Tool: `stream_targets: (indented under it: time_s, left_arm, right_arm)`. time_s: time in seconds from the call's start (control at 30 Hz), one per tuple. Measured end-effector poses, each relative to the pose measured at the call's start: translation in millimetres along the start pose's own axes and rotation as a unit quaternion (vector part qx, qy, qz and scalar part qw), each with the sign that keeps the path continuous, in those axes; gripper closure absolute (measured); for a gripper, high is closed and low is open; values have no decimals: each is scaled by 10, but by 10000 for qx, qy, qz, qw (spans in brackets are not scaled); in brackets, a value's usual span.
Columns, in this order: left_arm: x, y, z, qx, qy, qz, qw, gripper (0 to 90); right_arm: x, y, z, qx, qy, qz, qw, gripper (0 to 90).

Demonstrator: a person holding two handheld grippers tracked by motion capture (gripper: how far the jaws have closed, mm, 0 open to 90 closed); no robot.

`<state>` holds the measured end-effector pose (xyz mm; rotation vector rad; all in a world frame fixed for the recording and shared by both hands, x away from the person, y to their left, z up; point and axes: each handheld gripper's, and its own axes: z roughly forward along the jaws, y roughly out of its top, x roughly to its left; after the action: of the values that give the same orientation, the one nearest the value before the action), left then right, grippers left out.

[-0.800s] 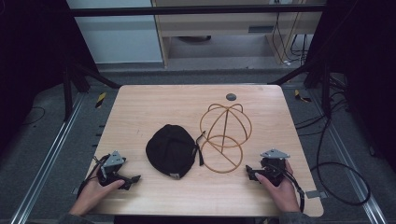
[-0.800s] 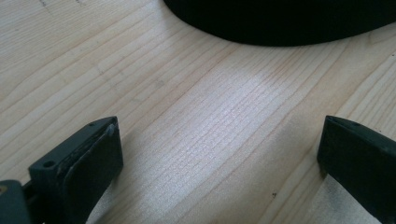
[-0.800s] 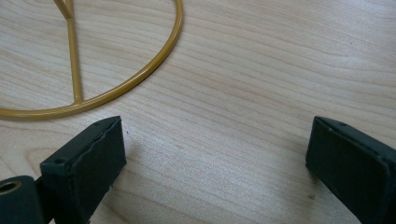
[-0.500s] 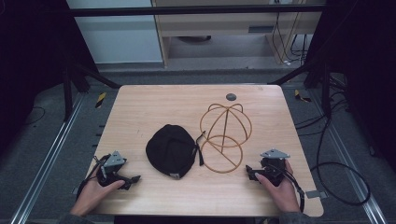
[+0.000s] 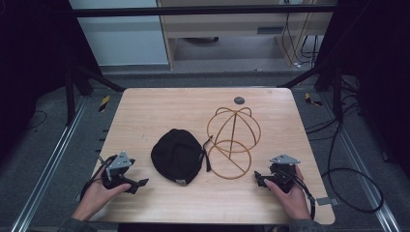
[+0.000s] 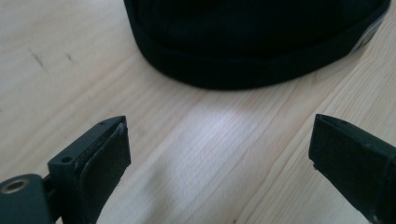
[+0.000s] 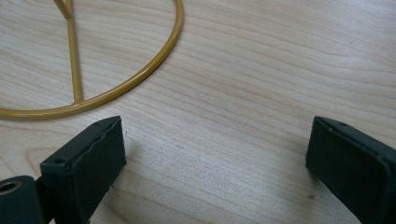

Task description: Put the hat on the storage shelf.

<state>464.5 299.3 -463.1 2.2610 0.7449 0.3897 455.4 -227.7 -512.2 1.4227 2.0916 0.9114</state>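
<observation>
- left gripper [image 5: 138, 183]: black body, grey three-cornered plate on top, black cable looping off
- right gripper [image 5: 261, 180]: same build, black cable trailing
- jaws: black, flat padded faces, small screw holes
- sleeves: dark cuffs

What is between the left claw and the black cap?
Nothing: just bare table between the left claw and the black cap, as the left gripper view shows.
</observation>
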Motion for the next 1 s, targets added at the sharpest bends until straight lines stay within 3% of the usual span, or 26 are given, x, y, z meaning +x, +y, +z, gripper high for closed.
stream_targets:
  time_s: [0.23, 0.47, 0.6, 0.77, 0.9, 1.0]
  left_arm:
    - [17, 524, -107, 147, 165, 301, 9993, 38]
    - [-1, 974, -92, 357, -88, 549, 9978, 50]
    - [-15, 1167, -56, 492, -114, 658, 9966, 50]
    - [11, 1392, 17, 550, -253, 581, 9965, 54]
    - [6, 1536, 73, 807, -177, 835, 9931, 79]
    - [-29, 1611, 107, 843, -185, 886, 9923, 76]
  right_arm:
    - [-3, 0, 0, -5, -3, -20, 10000, 49]
    - [-3, 1, 0, -5, -3, -21, 10000, 49]
    - [-2, 1, 0, -3, -3, -16, 10000, 49]
    - [0, 0, 0, 0, 0, -2, 10000, 49]
    - [-3, 0, 0, -4, -4, -21, 10000, 49]
    - [-3, 0, 0, -3, -3, -19, 10000, 49]
